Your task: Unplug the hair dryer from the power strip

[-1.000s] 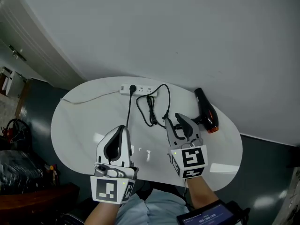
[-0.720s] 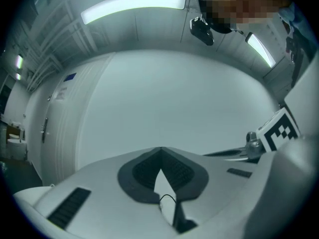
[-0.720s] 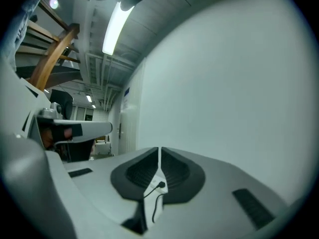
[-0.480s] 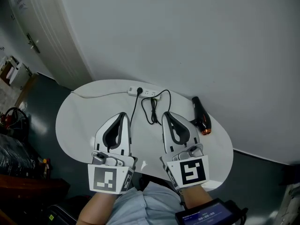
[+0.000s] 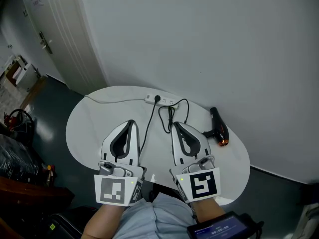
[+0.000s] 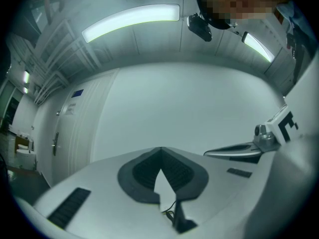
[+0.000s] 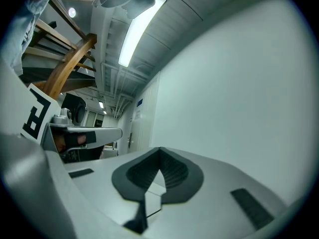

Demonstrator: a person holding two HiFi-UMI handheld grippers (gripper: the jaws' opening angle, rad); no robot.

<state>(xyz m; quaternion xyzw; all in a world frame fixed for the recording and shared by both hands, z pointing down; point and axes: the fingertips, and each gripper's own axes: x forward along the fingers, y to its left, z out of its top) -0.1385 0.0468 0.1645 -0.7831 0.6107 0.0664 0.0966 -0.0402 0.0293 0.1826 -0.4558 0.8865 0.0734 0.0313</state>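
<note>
Two hand-held grippers, over the near half of a white oval table (image 5: 84, 133). Left gripper (image 5: 130, 123): jaws together, empty. Right gripper (image 5: 175, 125): jaws just drawn shut, nothing between them. Hair dryer (image 5: 220, 127): black, lying at the table's far right, well apart from both grippers. Power strip (image 5: 164, 100): white, at the far edge, one black plug (image 5: 157, 98) seated in it (its cable (image 5: 148, 126) runs toward the near edge, between the grippers).
</note>
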